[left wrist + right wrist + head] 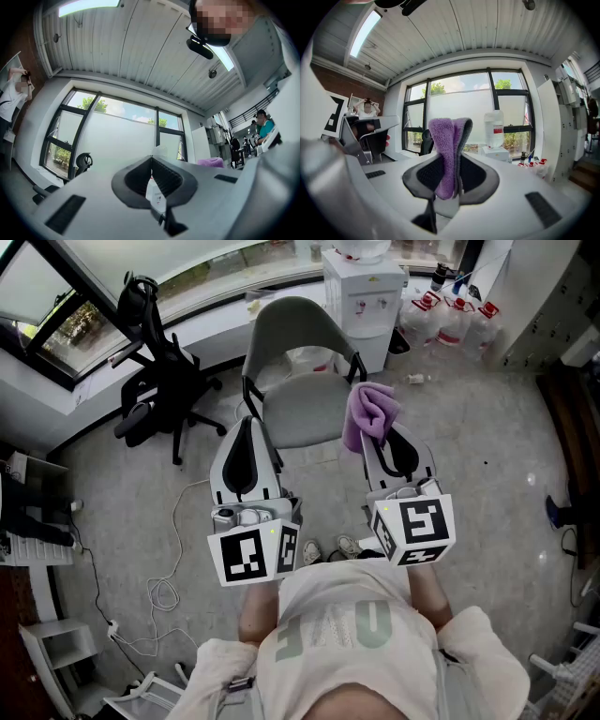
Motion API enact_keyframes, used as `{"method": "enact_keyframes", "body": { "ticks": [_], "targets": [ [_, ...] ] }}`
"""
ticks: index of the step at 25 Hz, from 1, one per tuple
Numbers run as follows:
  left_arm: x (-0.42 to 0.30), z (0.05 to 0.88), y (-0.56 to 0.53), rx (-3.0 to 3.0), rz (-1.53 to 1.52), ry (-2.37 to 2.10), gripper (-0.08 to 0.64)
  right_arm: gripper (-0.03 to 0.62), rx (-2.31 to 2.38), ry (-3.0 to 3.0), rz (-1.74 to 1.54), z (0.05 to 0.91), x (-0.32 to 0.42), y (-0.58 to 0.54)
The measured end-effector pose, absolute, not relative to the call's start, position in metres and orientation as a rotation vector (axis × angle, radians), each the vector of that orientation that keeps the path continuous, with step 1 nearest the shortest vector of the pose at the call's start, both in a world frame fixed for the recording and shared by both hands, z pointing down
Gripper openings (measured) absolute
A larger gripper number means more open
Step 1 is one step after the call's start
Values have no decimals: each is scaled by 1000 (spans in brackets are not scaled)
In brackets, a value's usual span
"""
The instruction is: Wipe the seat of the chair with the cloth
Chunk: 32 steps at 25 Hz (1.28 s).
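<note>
Holding a purple cloth [368,413] pinched across its folded middle, the right gripper [373,439] hovered over the right edge of the grey chair [298,334], the cloth apparently clear of the seat [295,418]. The left gripper [247,427] had its jaws together on nothing. The cloth looked soft, light and floppy (likely to bunch unless pressed flat). Dark armrests [249,397] fenced the seat's sides. A water dispenser [361,287] stood close behind, with open floor [487,456] elsewhere.

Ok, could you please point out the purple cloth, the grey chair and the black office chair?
purple cloth [369,412], head view, middle of the bunched fold.
grey chair [298,414], head view, bare middle of the seat.
black office chair [164,387], head view, its seat.
</note>
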<state>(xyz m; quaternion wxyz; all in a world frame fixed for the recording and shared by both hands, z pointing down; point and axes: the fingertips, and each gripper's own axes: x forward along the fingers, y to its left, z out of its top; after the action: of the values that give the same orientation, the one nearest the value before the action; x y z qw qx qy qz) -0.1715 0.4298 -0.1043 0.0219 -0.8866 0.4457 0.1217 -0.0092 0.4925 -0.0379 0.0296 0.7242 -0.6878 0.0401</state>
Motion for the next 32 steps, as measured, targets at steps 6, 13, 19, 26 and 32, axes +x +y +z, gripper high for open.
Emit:
{"method": "enact_keyframes", "body": {
  "ticks": [6,13,19,26,32],
  "targets": [
    [-170,-104,429,-2716,355,1369,12,91,2246,-2104,122,-36,-7,493],
    [-171,-103,428,-2743,356,1356,12,91,2264,-2108,129,-40,-6,492],
    [-191,-97,414,-2746,358,1393,12,91,2264,-2093,154,-35,-15,483],
    [-214,-93,399,-2767,370,1388,12,91,2248,-2093,158,-34,-40,471],
    [-239,-92,381,-2786,398,1336,12,91,2313,-2020,123,-33,-54,468]
  ]
}}
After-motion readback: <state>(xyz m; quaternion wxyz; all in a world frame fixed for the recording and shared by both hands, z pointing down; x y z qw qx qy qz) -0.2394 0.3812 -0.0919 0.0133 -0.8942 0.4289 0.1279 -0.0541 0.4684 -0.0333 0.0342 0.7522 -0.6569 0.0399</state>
